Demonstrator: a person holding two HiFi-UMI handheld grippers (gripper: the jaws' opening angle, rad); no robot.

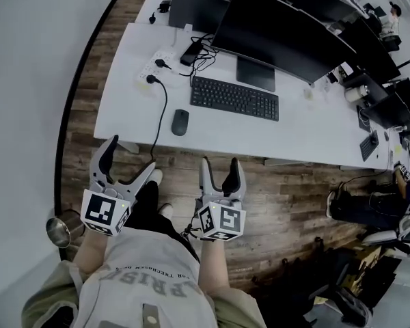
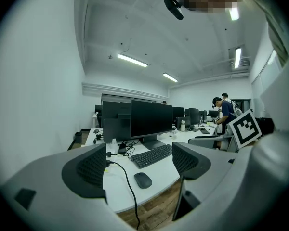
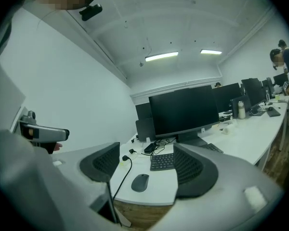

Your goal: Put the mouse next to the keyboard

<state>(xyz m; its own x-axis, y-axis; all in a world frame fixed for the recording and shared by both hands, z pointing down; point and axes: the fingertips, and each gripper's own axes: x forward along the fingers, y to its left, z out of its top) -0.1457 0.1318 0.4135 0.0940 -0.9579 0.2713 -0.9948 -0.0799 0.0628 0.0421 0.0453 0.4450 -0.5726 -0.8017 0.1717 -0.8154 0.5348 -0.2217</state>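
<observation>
A dark grey mouse (image 1: 180, 122) lies near the front edge of the white desk (image 1: 307, 132), left of and a little nearer than the black keyboard (image 1: 235, 98). The mouse (image 2: 142, 180) and keyboard (image 2: 151, 155) show between the left jaws, and the mouse (image 3: 140, 182) and keyboard (image 3: 161, 161) between the right jaws. My left gripper (image 1: 126, 161) is held over the floor in front of the desk, open and empty. My right gripper (image 1: 221, 170) is beside it, also open and empty, below the desk edge.
A black cable (image 1: 160, 108) runs from a power strip (image 1: 152, 65) over the desk edge, just left of the mouse. A large monitor (image 1: 280, 36) stands behind the keyboard. More desks with monitors stretch to the right, with people (image 2: 225, 113) standing there. A metal cup (image 1: 57, 230) is at the left.
</observation>
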